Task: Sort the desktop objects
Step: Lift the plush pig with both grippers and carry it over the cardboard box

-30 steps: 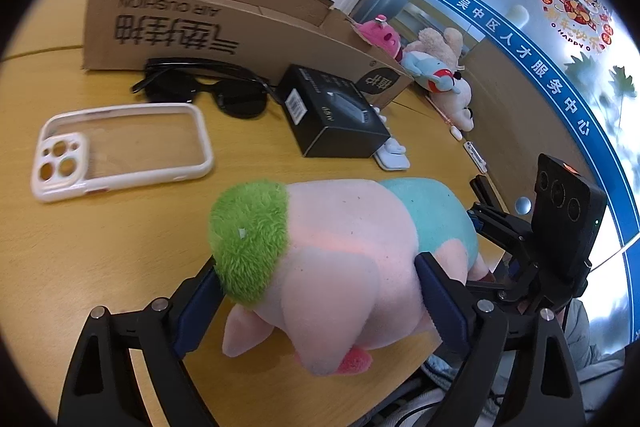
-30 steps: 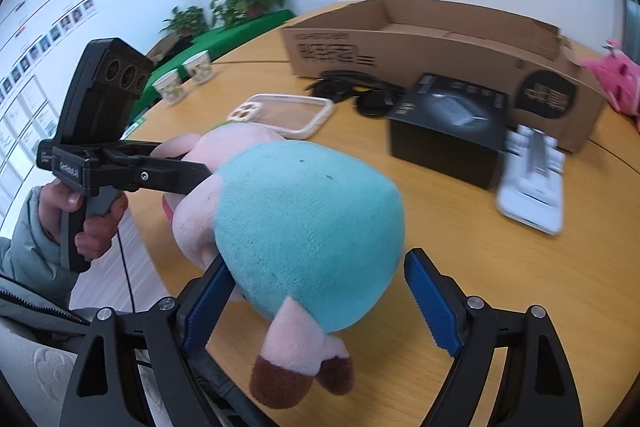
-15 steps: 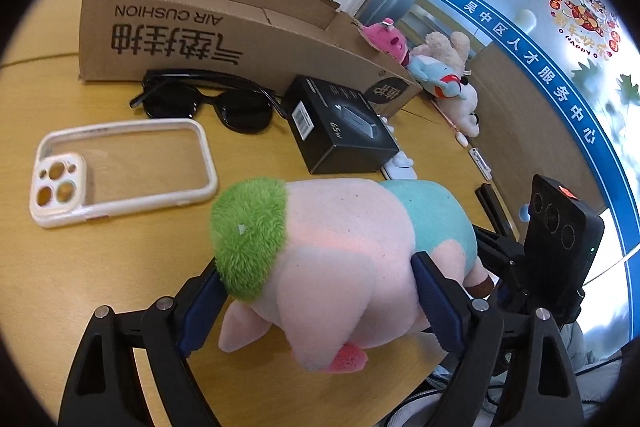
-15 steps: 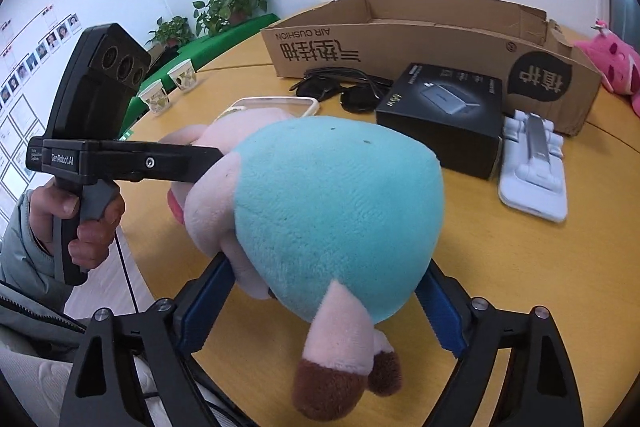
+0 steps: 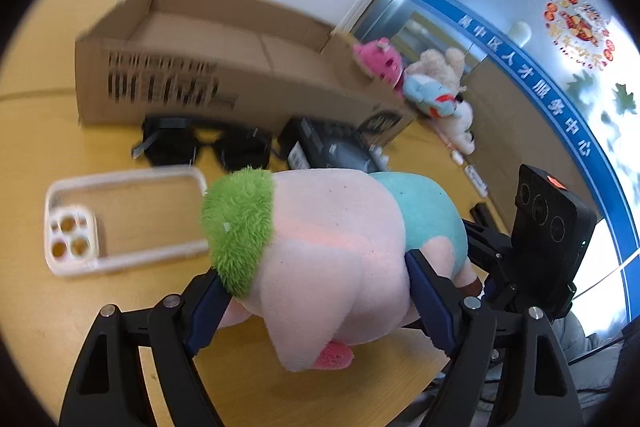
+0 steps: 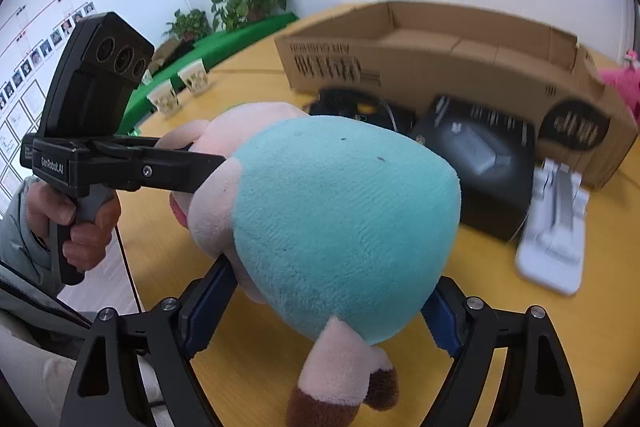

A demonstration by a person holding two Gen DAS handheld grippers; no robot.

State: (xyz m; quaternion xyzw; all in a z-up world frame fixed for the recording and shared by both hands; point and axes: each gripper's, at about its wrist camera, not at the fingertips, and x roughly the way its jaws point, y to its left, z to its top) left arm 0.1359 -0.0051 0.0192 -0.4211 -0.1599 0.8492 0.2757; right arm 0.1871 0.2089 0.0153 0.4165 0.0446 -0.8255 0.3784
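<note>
While both grippers' fingers [image 5: 426,301] close, they squeeze one plush pig [image 5: 328,247] — wide apart.

Left wrist view looks down along its fingers, tight on the plush [image 5: 332,251] head end. Right wrist view, equally close, faces its teal rear. Both share plush, box [image 5: 224,83] and table [image 5: 48,131].

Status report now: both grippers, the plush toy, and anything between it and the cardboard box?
Left gripper closing on plush toy head end; right gripper closing on its teal body. Toy held over table. Sunglasses and black box lie before cardboard box.
</note>
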